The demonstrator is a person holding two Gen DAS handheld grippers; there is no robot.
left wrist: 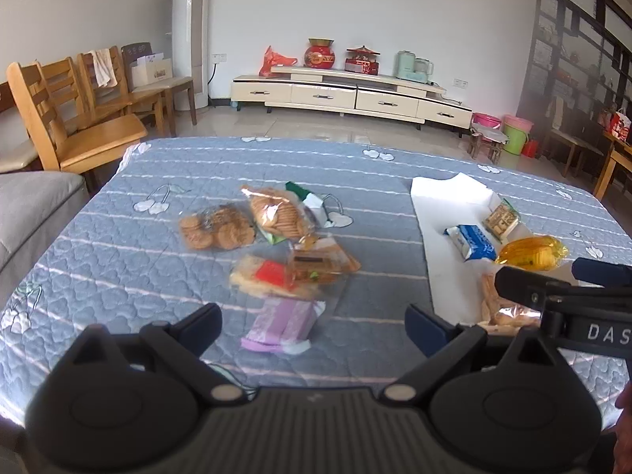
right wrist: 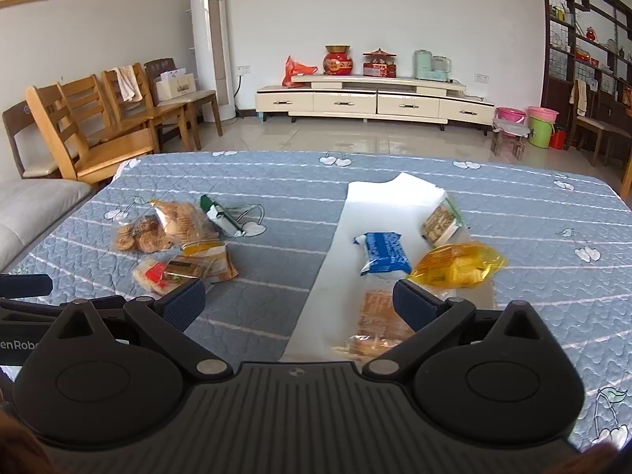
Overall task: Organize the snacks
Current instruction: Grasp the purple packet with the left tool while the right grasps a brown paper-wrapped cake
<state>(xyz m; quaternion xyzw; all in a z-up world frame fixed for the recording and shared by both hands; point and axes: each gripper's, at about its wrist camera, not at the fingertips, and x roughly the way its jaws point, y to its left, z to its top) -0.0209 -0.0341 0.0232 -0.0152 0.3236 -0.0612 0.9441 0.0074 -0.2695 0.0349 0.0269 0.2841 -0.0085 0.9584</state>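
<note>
Several snack packets lie in a loose pile on the blue quilted table: round biscuits [left wrist: 216, 228], a clear bag of crackers [left wrist: 276, 213], a red-labelled pack [left wrist: 268, 278], a brown pack [left wrist: 322, 262] and a purple packet [left wrist: 282, 326]. A white sheet [right wrist: 339, 276] holds a blue packet [right wrist: 385, 252], a yellow packet [right wrist: 458, 262], a green-edged pack [right wrist: 440, 223] and a biscuit pack [right wrist: 379, 316]. My left gripper [left wrist: 314, 326] is open, just before the purple packet. My right gripper [right wrist: 298, 304] is open and empty over the sheet's near end.
A green and white carton [left wrist: 312, 203] lies behind the pile. Wooden chairs [left wrist: 75, 118] stand past the table's far left corner. A grey sofa [left wrist: 27, 213] is at the left. A low TV cabinet [left wrist: 347, 94] and buckets [left wrist: 517, 132] are across the floor.
</note>
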